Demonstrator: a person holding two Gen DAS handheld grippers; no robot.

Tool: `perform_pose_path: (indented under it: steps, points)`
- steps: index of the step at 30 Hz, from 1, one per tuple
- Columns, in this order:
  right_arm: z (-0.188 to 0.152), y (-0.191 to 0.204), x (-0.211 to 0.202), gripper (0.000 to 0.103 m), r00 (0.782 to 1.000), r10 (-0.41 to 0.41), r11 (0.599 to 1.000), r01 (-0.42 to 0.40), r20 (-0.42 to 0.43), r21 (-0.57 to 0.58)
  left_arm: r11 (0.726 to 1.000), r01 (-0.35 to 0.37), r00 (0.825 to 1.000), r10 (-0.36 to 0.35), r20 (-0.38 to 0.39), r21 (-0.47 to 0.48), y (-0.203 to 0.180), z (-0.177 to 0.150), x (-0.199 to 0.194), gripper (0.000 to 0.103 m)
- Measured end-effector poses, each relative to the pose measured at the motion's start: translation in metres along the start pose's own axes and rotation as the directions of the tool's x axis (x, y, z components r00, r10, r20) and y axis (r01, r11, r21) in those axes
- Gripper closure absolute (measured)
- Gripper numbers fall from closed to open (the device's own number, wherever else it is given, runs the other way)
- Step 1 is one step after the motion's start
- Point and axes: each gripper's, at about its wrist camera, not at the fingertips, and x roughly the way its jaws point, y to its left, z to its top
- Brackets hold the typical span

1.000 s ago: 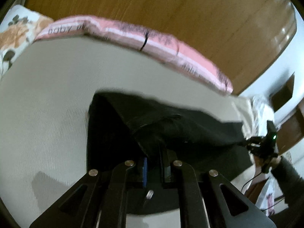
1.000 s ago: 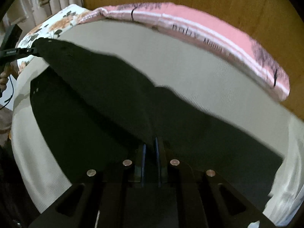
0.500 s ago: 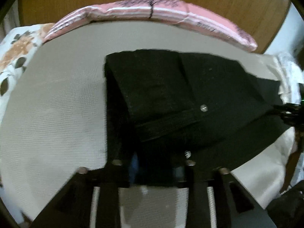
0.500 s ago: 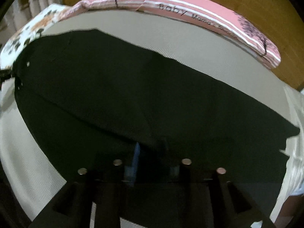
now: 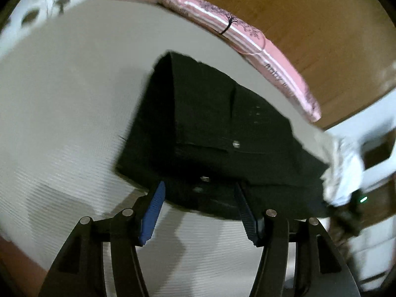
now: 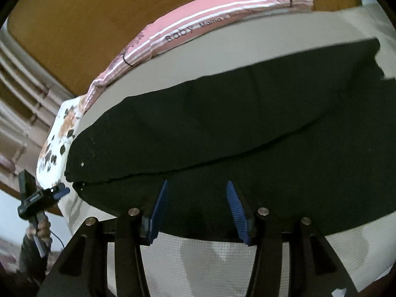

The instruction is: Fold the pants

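Observation:
The black pants (image 5: 217, 133) lie folded lengthwise on the pale bed sheet (image 5: 61, 113), one leg laid over the other; metal waist buttons show near my left gripper. My left gripper (image 5: 199, 193) is open and empty, its fingers just above the near waist edge. In the right wrist view the pants (image 6: 235, 133) stretch across the bed, the upper layer's edge running left to right. My right gripper (image 6: 198, 193) is open and empty over the near edge of the fabric. The left gripper also shows at far left in the right wrist view (image 6: 53, 193).
A pink striped pillow (image 5: 247, 39) lies along the wooden headboard (image 5: 309, 24) behind the pants. A floral pillow (image 6: 57, 143) sits at the bed's left end. White furniture (image 5: 371, 143) stands beyond the bed's right side.
Both grippers have let go of the pants and opened. The lifted leg now lies flat on the other leg, and both grippers have drawn back slightly toward the near edge.

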Motion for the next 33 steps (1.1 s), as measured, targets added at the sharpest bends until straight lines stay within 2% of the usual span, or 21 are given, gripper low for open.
perform_pose_path:
  steps: [4, 9, 10, 11, 14, 17, 20, 22, 24, 26, 30, 31, 33]
  points:
    - [-0.006, -0.007, 0.011, 0.056, 0.999, 0.035, 0.995, -0.035, -0.005, 0.093, 0.989, 0.084, 0.996, -0.083, 0.011, -0.120, 0.001, 0.005, 0.016, 0.044]
    - [-0.012, -0.018, 0.023, 0.055, 0.995, 0.101, 0.969, -0.101, 0.011, 0.224, 0.967, 0.110, 0.993, -0.099, 0.056, -0.229, 0.005, 0.015, 0.026, 0.046]
    - [-0.013, -0.019, 0.025, 0.055, 0.994, 0.111, 0.965, -0.112, 0.014, 0.239, 0.961, 0.123, 0.992, -0.109, 0.070, -0.249, 0.006, 0.016, 0.027, 0.058]
    - [-0.013, -0.020, 0.028, 0.055, 0.993, 0.113, 0.961, -0.114, 0.018, 0.251, 0.960, 0.115, 0.991, -0.096, 0.088, -0.254, 0.006, 0.018, 0.027, 0.072]
    - [-0.011, -0.020, 0.037, 0.055, 0.992, 0.122, 0.953, -0.126, 0.034, 0.275, 0.967, 0.089, 0.993, -0.067, 0.098, -0.241, 0.000, 0.022, 0.026, 0.080]
    - [-0.003, -0.023, 0.043, 0.055, 0.987, 0.137, 0.936, -0.155, 0.078, 0.317, 0.971, 0.087, 0.990, -0.059, 0.130, -0.222, -0.007, 0.025, 0.014, 0.083]
    - [0.007, -0.030, 0.050, 0.055, 0.980, 0.158, 0.903, -0.192, 0.119, 0.385, 0.970, 0.114, 0.985, -0.082, 0.154, -0.216, -0.011, 0.032, 0.003, 0.084]
    - [0.016, -0.035, 0.052, 0.056, 0.976, 0.152, 0.887, -0.204, 0.154, 0.414, 0.976, 0.096, 0.986, -0.066, 0.151, -0.195, -0.014, 0.037, 0.001, 0.084]
    - [0.025, -0.046, 0.049, 0.064, 0.974, 0.129, 0.874, -0.200, 0.187, 0.442, 0.982, 0.070, 0.988, -0.044, 0.146, -0.177, -0.015, 0.039, 0.000, 0.084]
    - [0.032, -0.058, 0.043, 0.079, 0.970, 0.118, 0.858, -0.207, 0.213, 0.469, 0.986, 0.037, 0.992, -0.017, 0.126, -0.161, -0.016, 0.040, 0.004, 0.084]
    - [0.043, -0.081, 0.029, 0.094, 0.963, 0.091, 0.836, -0.211, 0.252, 0.506, 0.991, -0.024, 0.996, 0.035, 0.082, -0.130, -0.010, 0.039, 0.012, 0.084]
    - [0.044, -0.082, 0.026, 0.095, 0.964, 0.094, 0.841, -0.211, 0.249, 0.499, 0.992, -0.043, 0.996, 0.051, 0.070, -0.118, -0.009, 0.038, 0.015, 0.084]
    - [0.046, -0.076, 0.019, 0.096, 0.971, 0.060, 0.875, -0.162, 0.230, 0.456, 0.993, -0.076, 0.996, 0.080, 0.046, -0.093, -0.006, 0.035, 0.020, 0.084]
